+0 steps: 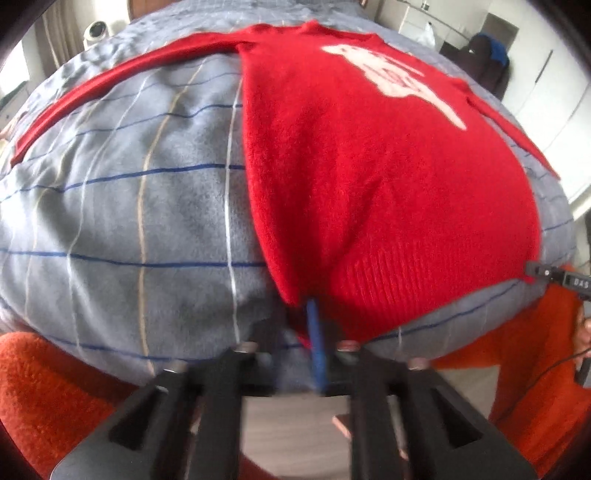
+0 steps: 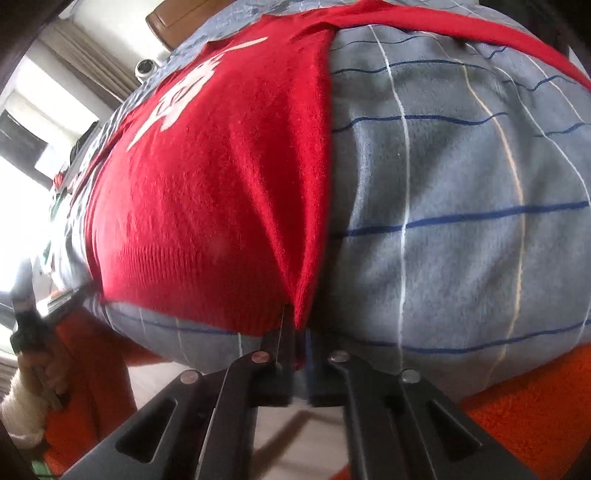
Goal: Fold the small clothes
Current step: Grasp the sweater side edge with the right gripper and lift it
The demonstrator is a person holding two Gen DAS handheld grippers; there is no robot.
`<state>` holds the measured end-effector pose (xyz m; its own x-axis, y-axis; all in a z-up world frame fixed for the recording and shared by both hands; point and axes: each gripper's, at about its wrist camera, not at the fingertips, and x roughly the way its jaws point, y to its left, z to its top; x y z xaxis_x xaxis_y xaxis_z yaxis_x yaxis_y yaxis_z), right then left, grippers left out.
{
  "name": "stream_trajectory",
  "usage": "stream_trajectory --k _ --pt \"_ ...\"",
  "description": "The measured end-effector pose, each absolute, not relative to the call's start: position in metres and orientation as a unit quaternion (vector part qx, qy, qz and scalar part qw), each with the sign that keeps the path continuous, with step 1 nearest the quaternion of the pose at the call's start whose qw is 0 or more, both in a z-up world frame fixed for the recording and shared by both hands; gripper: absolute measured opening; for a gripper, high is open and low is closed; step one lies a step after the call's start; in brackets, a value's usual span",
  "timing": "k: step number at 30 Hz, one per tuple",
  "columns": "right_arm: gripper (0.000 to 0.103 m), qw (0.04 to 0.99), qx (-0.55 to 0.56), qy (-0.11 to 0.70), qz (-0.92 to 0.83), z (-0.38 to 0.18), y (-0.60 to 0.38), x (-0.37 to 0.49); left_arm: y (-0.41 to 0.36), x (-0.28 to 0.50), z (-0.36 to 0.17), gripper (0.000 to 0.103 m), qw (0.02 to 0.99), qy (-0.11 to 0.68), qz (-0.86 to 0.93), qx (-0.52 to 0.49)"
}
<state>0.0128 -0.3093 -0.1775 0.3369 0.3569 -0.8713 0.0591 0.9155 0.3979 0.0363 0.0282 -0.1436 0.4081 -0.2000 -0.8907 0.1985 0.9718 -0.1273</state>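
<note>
A small red knit sweater (image 1: 369,177) with a white front print lies face up on a grey checked bed cover (image 1: 129,206), sleeves spread out to both sides. My left gripper (image 1: 306,317) is shut on the sweater's near left hem corner. In the right wrist view the sweater (image 2: 207,192) fills the left half. My right gripper (image 2: 299,332) is shut on the near right hem corner, which is pulled into a peak. The other gripper (image 1: 557,277) shows at the hem's far corner in the left wrist view.
The bed cover (image 2: 461,221) bulges toward me and ends at a near edge. Orange fuzzy fabric (image 1: 55,387) lies below that edge on both sides. A wooden headboard (image 2: 173,22) and a curtained window stand beyond the bed.
</note>
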Motion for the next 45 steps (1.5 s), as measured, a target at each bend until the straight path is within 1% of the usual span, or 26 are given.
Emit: stream_trajectory --k 1,2,3,4,8,12,14,16,19,23,26,33,35,36,37,38,40,42,45 --pt "0.012 0.795 0.193 0.566 0.099 -0.175 -0.312 0.01 0.036 0.033 -0.137 0.043 0.842 0.526 -0.115 -0.009" --pt "0.016 0.792 0.204 0.566 0.1 -0.173 -0.318 0.006 0.041 0.031 -0.131 0.051 0.847 0.52 -0.11 -0.019" --pt "0.025 0.789 0.214 0.568 0.097 -0.168 -0.324 0.002 0.047 0.031 -0.126 0.054 0.851 0.513 -0.106 -0.031" --pt "0.029 0.788 0.22 0.567 0.093 -0.164 -0.33 -0.002 0.053 0.032 -0.118 0.056 0.856 0.504 -0.103 -0.047" --pt "0.029 0.82 0.248 0.514 0.055 -0.125 -0.381 -0.014 0.086 0.06 -0.09 0.069 0.888 0.449 -0.045 -0.089" --pt "0.03 0.852 0.345 0.392 -0.036 -0.093 -0.488 0.001 0.124 0.091 -0.081 0.07 0.918 0.379 0.042 -0.108" --pt "0.03 0.848 0.375 0.361 -0.095 -0.094 -0.536 0.01 0.133 0.095 -0.087 0.07 0.926 0.357 0.075 -0.101" --pt "0.033 0.826 0.424 0.346 -0.135 -0.105 -0.576 0.017 0.143 0.096 -0.1 0.07 0.919 0.365 0.108 -0.101" --pt "0.033 0.788 0.502 0.327 -0.14 -0.13 -0.612 0.026 0.153 0.1 -0.11 0.07 0.907 0.384 0.1 -0.14" --pt "0.032 0.768 0.557 0.287 -0.137 -0.152 -0.626 0.039 0.152 0.1 -0.116 0.071 0.905 0.388 0.113 -0.133" --pt "0.032 0.764 0.574 0.261 -0.138 -0.159 -0.634 0.047 0.151 0.097 -0.117 0.072 0.903 0.393 0.118 -0.128" --pt "0.03 0.763 0.578 0.254 -0.139 -0.171 -0.648 0.057 0.141 0.1 -0.12 0.074 0.902 0.403 0.118 -0.106" --pt "0.027 0.762 0.578 0.256 -0.139 -0.172 -0.651 0.059 0.138 0.1 -0.12 0.074 0.902 0.403 0.119 -0.096" --pt "0.022 0.763 0.573 0.263 -0.138 -0.172 -0.652 0.062 0.137 0.1 -0.12 0.074 0.903 0.403 0.119 -0.094" --pt "0.009 0.766 0.565 0.272 -0.143 -0.169 -0.651 0.063 0.136 0.1 -0.12 0.074 0.903 0.403 0.119 -0.092" --pt "0.005 0.772 0.548 0.284 -0.149 -0.165 -0.65 0.067 0.137 0.1 -0.12 0.075 0.903 0.403 0.119 -0.091" --pt "0.005 0.784 0.521 0.296 -0.163 -0.154 -0.647 0.072 0.137 0.1 -0.12 0.075 0.903 0.404 0.118 -0.093" --pt "0.005 0.798 0.501 0.29 -0.168 -0.13 -0.642 0.083 0.138 0.099 -0.12 0.075 0.902 0.404 0.117 -0.096" --pt "0.005 0.827 0.475 0.268 -0.134 -0.08 -0.623 0.11 0.139 0.099 -0.12 0.075 0.902 0.405 0.114 -0.102"
